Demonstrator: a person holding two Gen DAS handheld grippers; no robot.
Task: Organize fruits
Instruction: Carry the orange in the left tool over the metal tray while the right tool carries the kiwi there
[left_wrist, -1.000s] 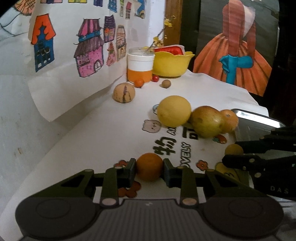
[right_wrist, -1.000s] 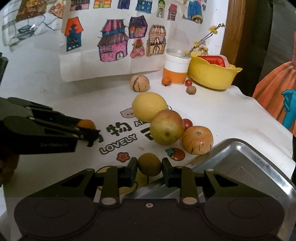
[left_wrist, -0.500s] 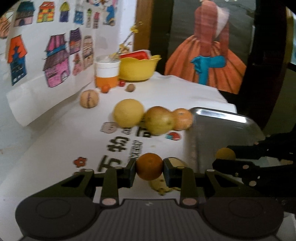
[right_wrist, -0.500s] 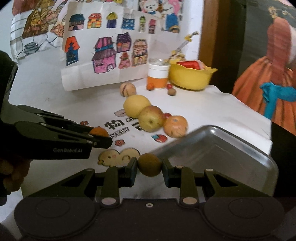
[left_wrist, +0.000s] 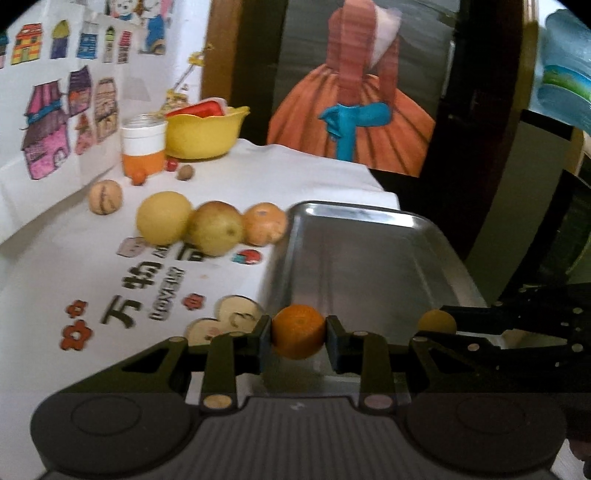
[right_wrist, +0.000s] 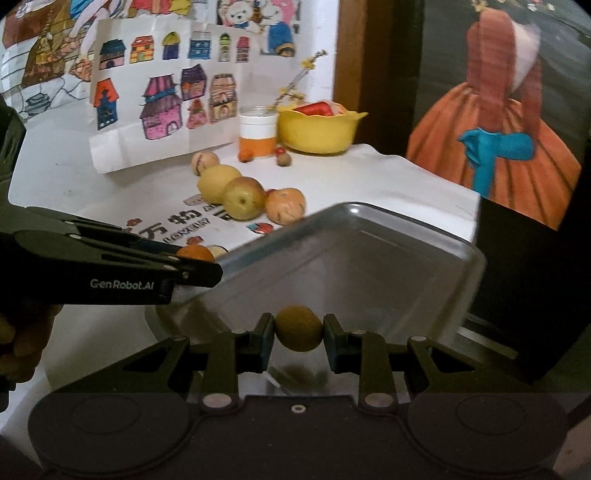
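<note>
The left gripper (left_wrist: 298, 336) clamps a small round orange fruit (left_wrist: 298, 334), level over the near-left rim of the rectangular steel tray (left_wrist: 354, 258). Just right, the right gripper (right_wrist: 298, 334) pinches a small olive-yellow round fruit (right_wrist: 298, 332) above the tray's floor.

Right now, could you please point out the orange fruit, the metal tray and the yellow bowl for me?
orange fruit (left_wrist: 298, 336), left wrist view, middle of its front face.
metal tray (right_wrist: 373, 218), right wrist view, on its far rim.
yellow bowl (right_wrist: 317, 134), right wrist view, on its outer wall.
</note>
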